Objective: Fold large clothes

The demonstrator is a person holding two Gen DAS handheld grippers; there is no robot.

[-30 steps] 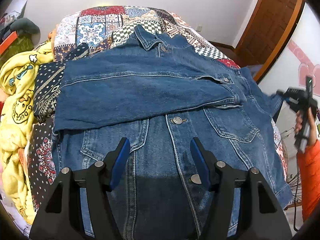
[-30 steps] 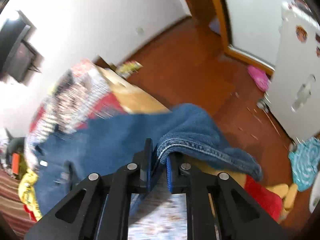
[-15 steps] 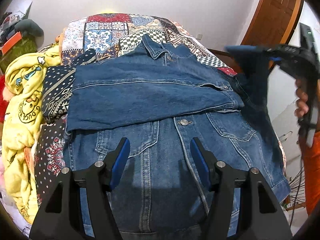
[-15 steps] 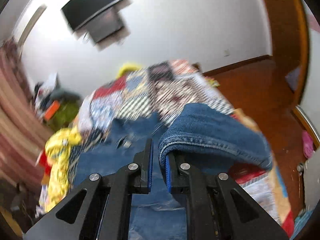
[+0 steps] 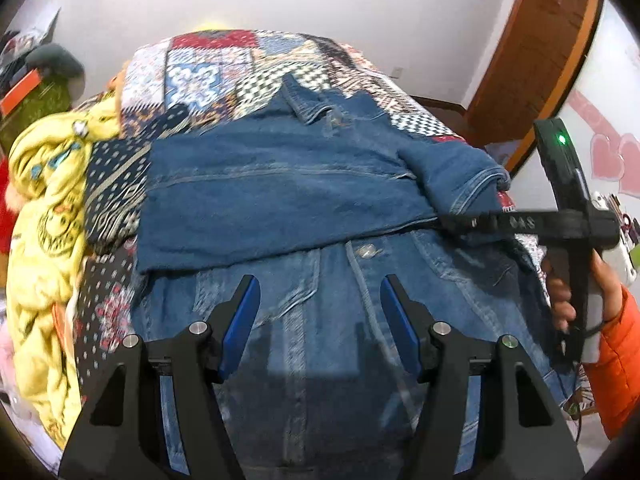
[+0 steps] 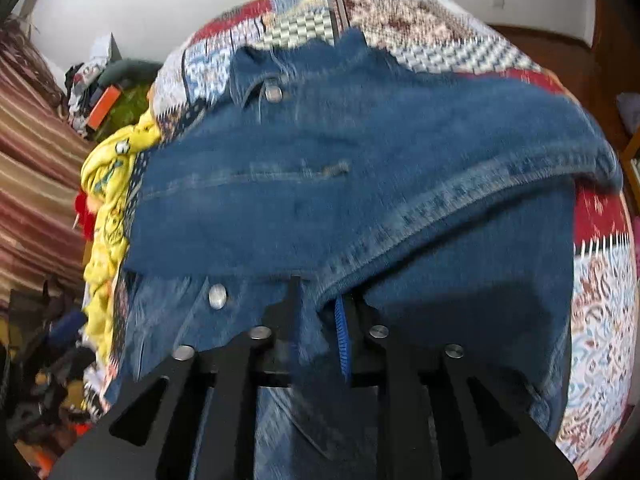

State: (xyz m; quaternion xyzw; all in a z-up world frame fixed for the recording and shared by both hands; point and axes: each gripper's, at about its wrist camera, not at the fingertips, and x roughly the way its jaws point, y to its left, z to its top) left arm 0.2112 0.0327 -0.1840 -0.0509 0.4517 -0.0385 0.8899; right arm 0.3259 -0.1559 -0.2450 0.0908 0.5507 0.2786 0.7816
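A blue denim jacket (image 5: 320, 208) lies front up on a patchwork bedspread (image 5: 224, 64). Its left sleeve is folded across the chest. My left gripper (image 5: 320, 312) is open and empty, hovering above the jacket's lower front. My right gripper (image 6: 324, 300) is shut on the jacket's right sleeve (image 6: 460, 184) and holds it over the chest; it also shows in the left wrist view (image 5: 448, 222), with the sleeve (image 5: 460, 172) draped from it. The jacket fills the right wrist view (image 6: 280, 184).
A yellow printed garment (image 5: 44, 240) is heaped along the bed's left side. Clutter lies on the floor at left (image 6: 48, 380). A wooden door (image 5: 548, 52) stands at the back right. The person's orange sleeve (image 5: 616, 360) is at the right.
My right gripper has swung the right sleeve from beside the bed up and over onto the jacket's chest. The left gripper has stayed open over the lower front.
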